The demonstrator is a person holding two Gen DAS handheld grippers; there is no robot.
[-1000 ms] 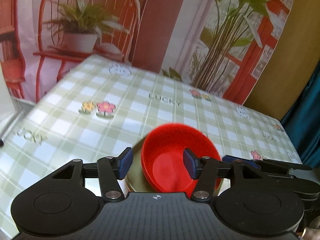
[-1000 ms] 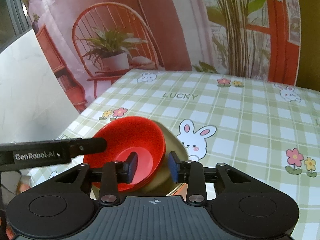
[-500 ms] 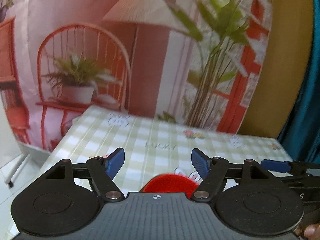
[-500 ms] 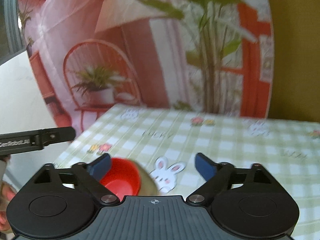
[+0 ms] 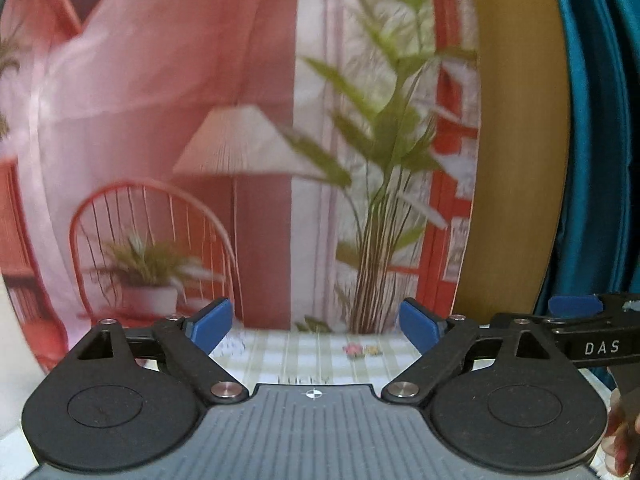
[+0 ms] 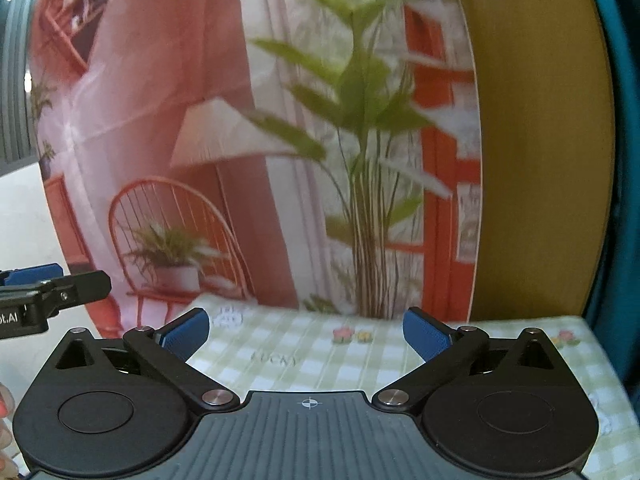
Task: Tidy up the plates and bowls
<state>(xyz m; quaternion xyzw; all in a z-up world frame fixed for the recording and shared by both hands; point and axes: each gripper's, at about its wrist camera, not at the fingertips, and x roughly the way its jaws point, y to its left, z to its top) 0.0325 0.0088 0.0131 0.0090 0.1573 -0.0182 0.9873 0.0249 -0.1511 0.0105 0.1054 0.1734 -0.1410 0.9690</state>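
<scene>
Two blue pads of the left hand-held gripper (image 5: 314, 326) have just spread wide, nothing between them, above the checked bench (image 5: 320, 356). Right wrist view: the right hand-held gripper (image 6: 306, 336) likewise released, empty; no plates or bowls visible.

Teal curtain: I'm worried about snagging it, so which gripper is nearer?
Right. The right gripper sits on the teal curtain side; the left gripper is beyond it, farther from the curtain.
</scene>
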